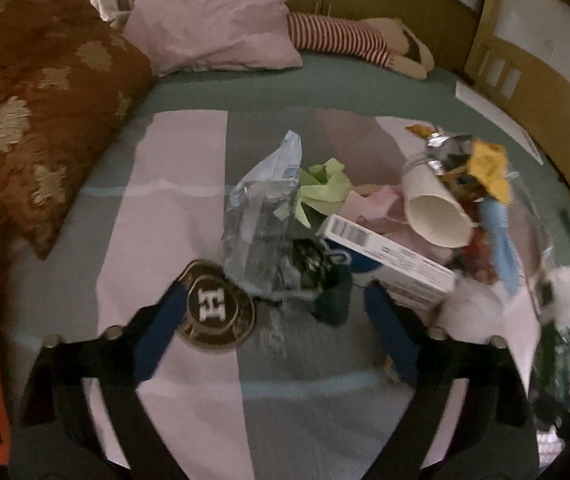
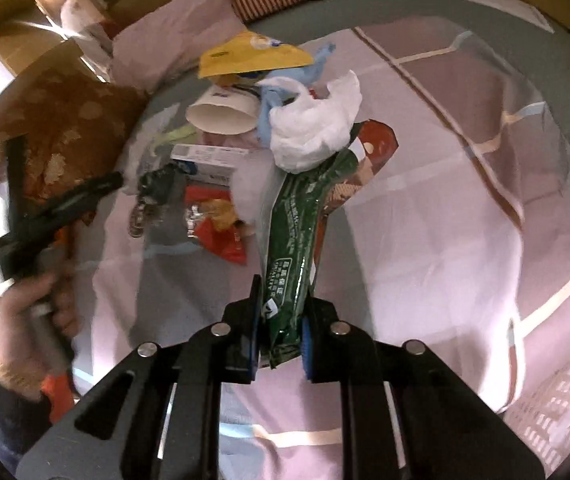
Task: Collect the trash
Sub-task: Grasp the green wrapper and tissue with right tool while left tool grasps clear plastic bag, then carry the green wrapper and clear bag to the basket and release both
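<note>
A heap of trash lies on the bed's patchwork cover. My left gripper stands open, low over the near edge of the heap. A crushed clear plastic bottle and a dark green crumpled scrap lie between and just beyond its blue fingers, untouched. A round brown lid marked H lies by the left finger. My right gripper is shut on the end of a long green foil wrapper, which reaches towards a white plastic bag. A paper cup, a yellow packet and a red wrapper lie in the heap.
A white barcoded box, green paper and a blue cloth are in the heap too. A brown patterned pillow, a pink pillow and a striped soft toy lie at the bed's head. A person's hand is at left.
</note>
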{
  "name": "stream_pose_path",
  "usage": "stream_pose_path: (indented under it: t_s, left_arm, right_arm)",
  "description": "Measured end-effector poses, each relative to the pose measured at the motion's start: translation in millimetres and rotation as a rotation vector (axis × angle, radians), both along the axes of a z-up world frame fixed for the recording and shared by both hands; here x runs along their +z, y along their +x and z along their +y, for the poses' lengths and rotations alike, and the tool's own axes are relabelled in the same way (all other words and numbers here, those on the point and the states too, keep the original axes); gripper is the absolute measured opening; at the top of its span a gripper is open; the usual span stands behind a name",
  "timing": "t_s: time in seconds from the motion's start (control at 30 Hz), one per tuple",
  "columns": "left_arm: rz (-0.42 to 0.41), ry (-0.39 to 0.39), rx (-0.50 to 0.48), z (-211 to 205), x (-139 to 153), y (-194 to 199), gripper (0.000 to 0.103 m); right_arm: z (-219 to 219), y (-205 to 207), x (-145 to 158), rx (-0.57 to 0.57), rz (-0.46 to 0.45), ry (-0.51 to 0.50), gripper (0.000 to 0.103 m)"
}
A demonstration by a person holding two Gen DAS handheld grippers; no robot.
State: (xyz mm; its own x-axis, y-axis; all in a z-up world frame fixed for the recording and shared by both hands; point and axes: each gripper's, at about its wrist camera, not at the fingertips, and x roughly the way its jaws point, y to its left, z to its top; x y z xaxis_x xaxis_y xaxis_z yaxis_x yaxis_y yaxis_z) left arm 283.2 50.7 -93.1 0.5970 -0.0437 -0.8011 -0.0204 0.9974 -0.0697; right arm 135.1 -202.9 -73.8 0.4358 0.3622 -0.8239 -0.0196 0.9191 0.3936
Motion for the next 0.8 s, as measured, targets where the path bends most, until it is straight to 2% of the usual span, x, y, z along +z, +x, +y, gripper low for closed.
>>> stream_pose_path:
  t_s: [0.13, 0.2, 0.27, 0.3, 0.4, 0.53, 0.63, 0.73, 0.8]
  left_arm:
    - [0.016, 0.000, 0.017, 4.1, -14.2, 23.0, 0.076]
    - [0.022, -0.024, 0.021, 9.6, -19.1, 30.8, 0.068]
    - [0.043, -0.060, 0.022, 17.3, -25.2, 35.3, 0.039]
    - [0.050, -0.079, 0.028, 21.5, -27.1, 35.5, 0.035]
    - [0.016, -0.118, 0.037, 31.1, -19.6, 26.9, 0.029]
    - [-0.068, -0.139, 0.026, 33.3, 13.4, 3.2, 0.024]
    - [-0.143, -0.160, 0.013, 31.4, 50.0, -27.9, 0.023]
    - [-0.227, -0.162, 0.024, 25.0, 85.8, -77.5, 0.023]
    - [-0.264, -0.152, 0.040, 22.4, 93.9, -106.5, 0.023]
  right_arm:
    - [7.0, 1.1, -0.5, 0.026, -0.005, 0.000, 0.017]
    - [8.2, 0.2, 0.8, 0.028, -0.011, 0.002, 0.017]
    - [12.4, 6.5, 0.3, 0.026, -0.015, 0.000, 0.017]
    - [13.0, 6.2, 0.8, 0.024, -0.020, -0.007, 0.017]
    - [11.3, 6.9, 3.3, 0.027, -0.030, -0.009, 0.017]
    - [14.1, 1.5, 7.7, 0.039, -0.068, -0.036, 0.017]
    - [17.6, -0.4, 15.4, 0.057, -0.120, -0.044, 0.017]
    - [23.7, -5.5, 26.5, 0.093, -0.193, -0.065, 0.017]
    - [29.8, -12.9, 34.2, 0.126, -0.247, -0.091, 0.017]
